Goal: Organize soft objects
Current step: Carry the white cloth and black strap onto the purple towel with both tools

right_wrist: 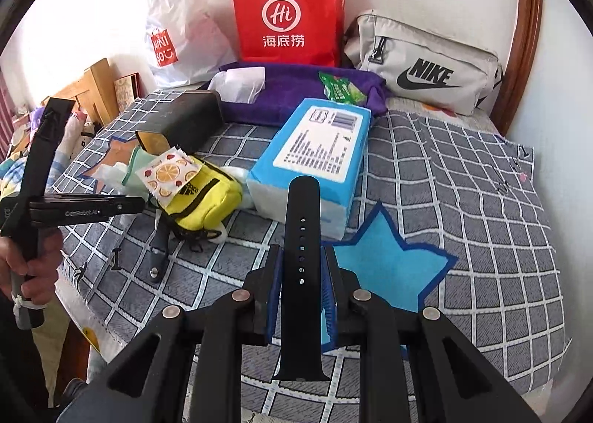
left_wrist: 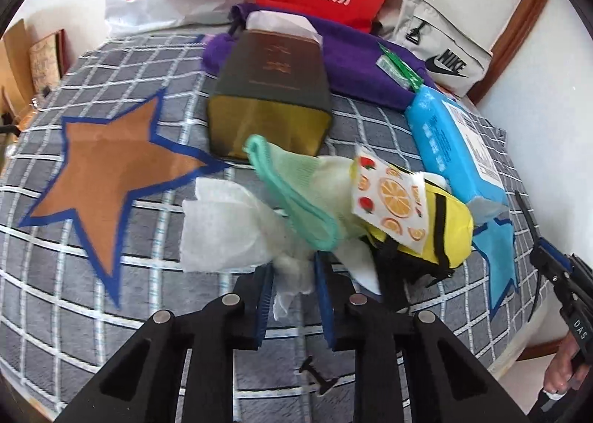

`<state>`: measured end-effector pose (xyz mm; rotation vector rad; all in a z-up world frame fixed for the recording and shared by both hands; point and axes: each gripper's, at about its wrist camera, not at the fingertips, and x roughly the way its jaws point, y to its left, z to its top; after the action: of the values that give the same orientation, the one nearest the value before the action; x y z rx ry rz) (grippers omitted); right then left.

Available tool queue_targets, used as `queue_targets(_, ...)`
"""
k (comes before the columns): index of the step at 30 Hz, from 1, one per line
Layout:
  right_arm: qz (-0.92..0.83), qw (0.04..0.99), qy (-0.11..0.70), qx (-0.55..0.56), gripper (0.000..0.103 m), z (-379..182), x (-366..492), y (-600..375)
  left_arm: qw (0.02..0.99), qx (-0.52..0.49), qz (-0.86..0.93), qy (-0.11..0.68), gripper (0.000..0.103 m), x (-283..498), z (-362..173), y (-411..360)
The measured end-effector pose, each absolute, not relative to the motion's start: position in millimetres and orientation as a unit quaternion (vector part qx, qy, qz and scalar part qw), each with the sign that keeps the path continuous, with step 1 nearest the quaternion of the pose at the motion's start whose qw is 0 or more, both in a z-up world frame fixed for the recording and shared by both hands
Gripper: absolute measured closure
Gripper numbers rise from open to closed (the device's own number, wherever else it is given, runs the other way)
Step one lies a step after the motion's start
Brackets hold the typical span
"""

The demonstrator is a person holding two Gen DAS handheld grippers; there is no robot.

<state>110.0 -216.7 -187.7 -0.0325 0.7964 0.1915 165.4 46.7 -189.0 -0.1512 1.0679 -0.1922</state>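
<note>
While both grippers were loaded, here's how it looked:
Left gripper (left_wrist: 292, 275): jaws clamped on a white tissue (left_wrist: 229, 226).
Right gripper (right_wrist: 302, 275): jaws pinched on a black strap (right_wrist: 302, 237).
Pile at 11 o'clock: yellow pouch (right_wrist: 207, 200), blue pack (right_wrist: 315, 156).
Risk: tissue looked flimsy, could've torn or slipped if yanked.

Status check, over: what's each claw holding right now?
Left gripper shut on white tissue. Right gripper shut on black strap. Yellow pouch and blue pack crowd ahead.
</note>
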Motion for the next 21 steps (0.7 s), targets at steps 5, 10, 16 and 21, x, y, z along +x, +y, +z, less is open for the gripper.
queue_targets(5,0.095,0.919,0.382,-0.019,0.083,-177,120,-214,0.859,-0.085,-0.073,0.499,0.081,163,-175,67)
queue_targets(10,0.095,0.923,0.372,-0.02,0.083,-162,132,-213,0.866,-0.105,-0.07,0.484,0.081,165,-156,84)
queue_targets(16,0.091,0.927,0.364,-0.02,0.083,-147,148,-213,0.88,-0.114,-0.072,0.456,0.081,173,-127,93)
queue_targets(21,0.089,0.928,0.36,-0.015,0.083,-138,163,-215,0.887,-0.106,-0.074,0.443,0.081,185,-109,89)
